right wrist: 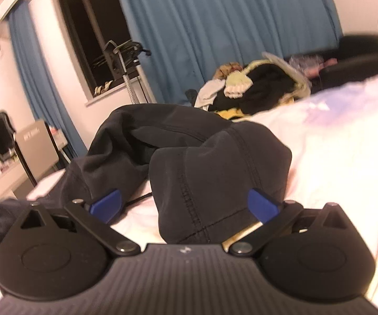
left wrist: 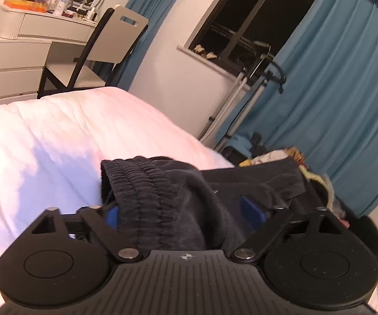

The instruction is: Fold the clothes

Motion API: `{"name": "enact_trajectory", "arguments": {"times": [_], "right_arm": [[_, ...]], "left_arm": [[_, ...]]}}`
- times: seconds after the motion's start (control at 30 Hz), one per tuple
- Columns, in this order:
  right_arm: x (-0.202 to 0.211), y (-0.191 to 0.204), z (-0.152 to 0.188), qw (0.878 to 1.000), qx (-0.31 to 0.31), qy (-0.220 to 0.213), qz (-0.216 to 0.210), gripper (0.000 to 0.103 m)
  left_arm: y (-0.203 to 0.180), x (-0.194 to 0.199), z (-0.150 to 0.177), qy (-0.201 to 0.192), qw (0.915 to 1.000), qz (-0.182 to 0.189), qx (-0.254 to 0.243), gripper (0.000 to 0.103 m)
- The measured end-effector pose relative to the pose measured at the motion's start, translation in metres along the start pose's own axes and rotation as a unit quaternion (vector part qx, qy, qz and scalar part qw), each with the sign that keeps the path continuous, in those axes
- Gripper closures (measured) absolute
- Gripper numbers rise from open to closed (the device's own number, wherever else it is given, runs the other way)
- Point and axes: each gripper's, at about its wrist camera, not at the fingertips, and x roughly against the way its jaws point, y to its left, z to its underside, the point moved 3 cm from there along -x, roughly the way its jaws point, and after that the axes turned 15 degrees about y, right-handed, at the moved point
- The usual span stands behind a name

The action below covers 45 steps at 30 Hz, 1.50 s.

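Observation:
A black garment with a ribbed elastic waistband (left wrist: 149, 183) lies bunched on the white bed (left wrist: 57, 136). My left gripper (left wrist: 182, 212) is open, its blue pads (left wrist: 113, 216) spread wide with the waistband bulging up between them. In the right wrist view the same dark garment (right wrist: 215, 152) is a crumpled heap with a stitched hem facing me. There my right gripper (right wrist: 185, 204) is also open, its blue pads (right wrist: 262, 206) set on either side of the hem end. The fingertips are partly hidden by cloth in both views.
A pile of mixed clothes (right wrist: 262, 84) sits at the far edge of the bed (right wrist: 333, 144). Beyond the bed are a chair (left wrist: 110, 42), a white dresser (left wrist: 18, 52) with bottles, blue curtains (left wrist: 333, 92), a dark window and a metal stand (right wrist: 126, 73).

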Motion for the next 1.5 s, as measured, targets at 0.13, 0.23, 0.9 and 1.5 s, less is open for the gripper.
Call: {"name": "enact_trajectory", "arguments": {"times": [0.13, 0.23, 0.9, 1.5], "right_arm": [[-0.031, -0.009, -0.013, 1.0, -0.021, 0.018, 0.011, 0.0], [-0.054, -0.017, -0.022, 0.999, -0.036, 0.03, 0.023, 0.0], [-0.17, -0.01, -0.066, 0.993, -0.078, 0.072, 0.058, 0.063], [0.064, -0.048, -0.27, 0.961, -0.018, -0.203, 0.188, 0.092]], "left_arm": [[0.002, -0.018, 0.001, 0.01, 0.9996, -0.027, 0.006, 0.01], [0.004, -0.034, 0.0, 0.025, 0.999, -0.037, 0.009, 0.01], [0.026, -0.1, -0.009, 0.018, 0.9972, -0.053, 0.05, 0.021], [0.034, -0.045, -0.056, -0.1, 0.9926, 0.001, 0.069, 0.066]]}}
